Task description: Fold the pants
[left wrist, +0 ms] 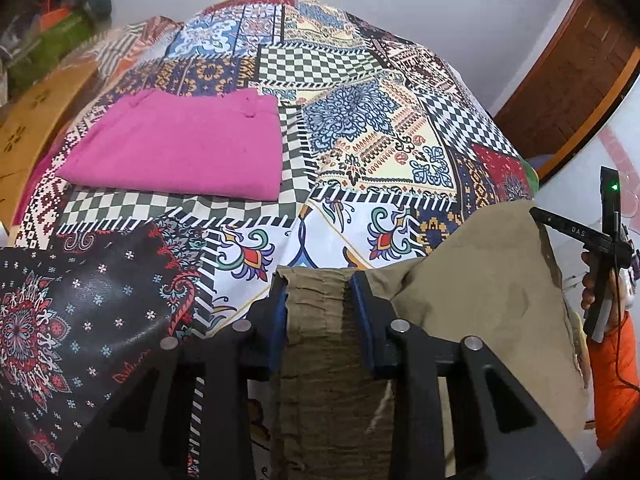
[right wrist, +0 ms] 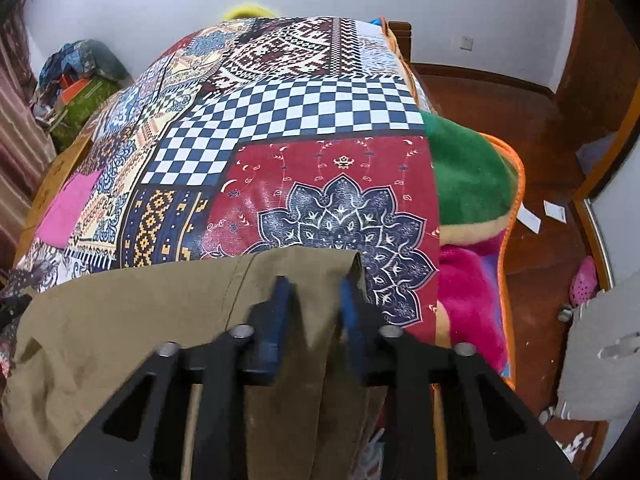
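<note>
Khaki pants (left wrist: 480,280) hang over the near edge of a bed covered in a patchwork sheet (left wrist: 360,140). My left gripper (left wrist: 318,280) is shut on the pants' gathered elastic waistband (left wrist: 316,320). My right gripper (right wrist: 314,288) is shut on a flat edge of the same khaki pants (right wrist: 140,320), near their right corner. The right gripper also shows at the right edge of the left wrist view (left wrist: 600,256), held by a hand in an orange sleeve.
A folded pink garment (left wrist: 180,148) lies on the sheet at the left, also in the right wrist view (right wrist: 68,208). A green, pink and orange fleece blanket (right wrist: 472,184) hangs off the bed's right side. Wooden floor (right wrist: 540,208) lies to the right.
</note>
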The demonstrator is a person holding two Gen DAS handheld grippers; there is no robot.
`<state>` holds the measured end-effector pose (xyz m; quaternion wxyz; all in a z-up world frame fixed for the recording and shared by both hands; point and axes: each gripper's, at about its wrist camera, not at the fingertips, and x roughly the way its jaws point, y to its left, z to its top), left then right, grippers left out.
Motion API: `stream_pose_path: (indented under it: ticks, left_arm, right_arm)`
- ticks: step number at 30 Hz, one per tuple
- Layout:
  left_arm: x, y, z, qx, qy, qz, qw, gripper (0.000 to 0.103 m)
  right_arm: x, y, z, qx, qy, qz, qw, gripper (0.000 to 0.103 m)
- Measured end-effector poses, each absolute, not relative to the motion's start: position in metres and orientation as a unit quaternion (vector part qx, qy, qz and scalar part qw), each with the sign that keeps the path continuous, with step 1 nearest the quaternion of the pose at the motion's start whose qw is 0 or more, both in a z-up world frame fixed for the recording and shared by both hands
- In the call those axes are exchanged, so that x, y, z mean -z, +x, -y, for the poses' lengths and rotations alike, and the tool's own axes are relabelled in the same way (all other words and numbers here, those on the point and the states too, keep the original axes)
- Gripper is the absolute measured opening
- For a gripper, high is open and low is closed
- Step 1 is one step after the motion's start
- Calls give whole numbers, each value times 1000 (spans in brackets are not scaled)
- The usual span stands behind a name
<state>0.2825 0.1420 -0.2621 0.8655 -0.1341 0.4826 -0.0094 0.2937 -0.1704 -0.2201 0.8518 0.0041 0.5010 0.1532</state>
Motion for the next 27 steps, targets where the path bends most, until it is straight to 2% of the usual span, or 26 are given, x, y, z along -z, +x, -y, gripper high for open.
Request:
stream_pose_path:
  ticks: [1,6,12,18,24,25,27]
  left_arm:
    - [262,282,-142,5,-132,-480,867,28]
    - [262,280,-138,-7,-117,-472,874,26]
    - [269,286,-113,-35,-15,-469,882,25]
    - [274,296,-119,-44,-25,-471,881,24]
    - [271,296,-121,-46,-31,-470,881,25]
    - [268,295,-122,-46,-34,-471,880,29]
    - [257,290,-128,-53,-42,-467,882,30]
  right_arm:
    - [220,292,169,-156,0,-498,853,12]
    - [216,285,161,-145,-31,-474,868,10]
    - [218,287,151,-117,-84,-468,872,9]
    - [217,288,139,-88,-152,-442,880,9]
    - [222,295,135,-82,-164,-451,873,9]
    - [220,291,135,-78,-168,-449,874,14]
    - [211,284,138,-76,-169,-446,876,19]
